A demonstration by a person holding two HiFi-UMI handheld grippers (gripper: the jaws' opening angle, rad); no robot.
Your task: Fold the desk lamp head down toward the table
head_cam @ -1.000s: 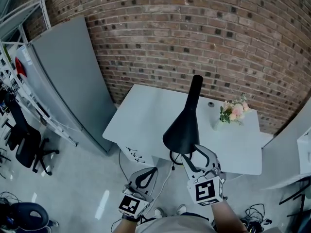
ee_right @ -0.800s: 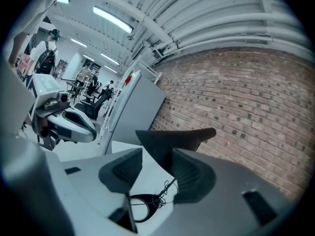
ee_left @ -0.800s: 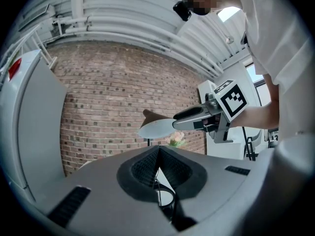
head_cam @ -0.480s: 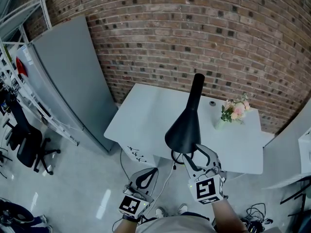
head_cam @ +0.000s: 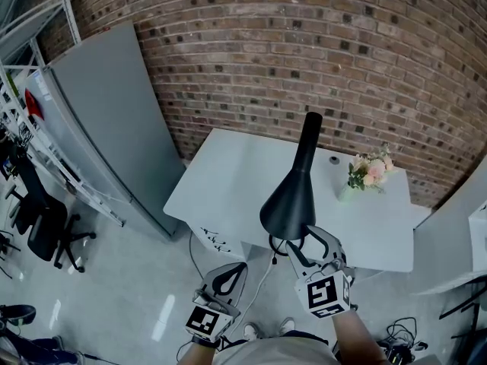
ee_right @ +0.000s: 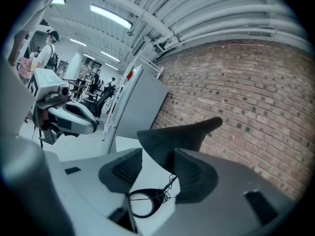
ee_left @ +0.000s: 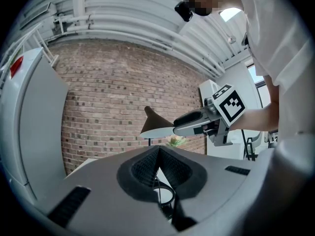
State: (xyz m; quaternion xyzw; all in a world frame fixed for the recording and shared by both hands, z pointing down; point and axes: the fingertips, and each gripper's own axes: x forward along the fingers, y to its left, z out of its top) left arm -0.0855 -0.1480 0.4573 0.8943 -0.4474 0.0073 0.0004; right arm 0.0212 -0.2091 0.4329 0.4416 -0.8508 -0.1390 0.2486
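A black desk lamp (head_cam: 291,195) stands on the white table (head_cam: 228,173), its cone head near the front edge and its neck slanting up toward the wall. My right gripper (head_cam: 303,239) is open just under the head's rim. In the right gripper view the lamp head (ee_right: 170,137) sits at the gap between the open right gripper's (ee_right: 157,159) tips; I cannot tell if it touches them. My left gripper (head_cam: 227,271) hangs shut and empty, low and left of the table. The left gripper view shows the left gripper (ee_left: 158,154) closed, with the lamp head (ee_left: 156,125) and right gripper (ee_left: 197,122) beyond.
A small vase of flowers (head_cam: 366,173) and a small round object (head_cam: 330,161) stand at the table's back right. A tall grey cabinet (head_cam: 99,120) stands left against the brick wall (head_cam: 251,44). A cord (head_cam: 262,284) hangs off the table front. An office chair (head_cam: 42,230) is far left.
Nothing has visibly changed beyond a slight shift of the head camera; the right gripper stays open under the lamp head.
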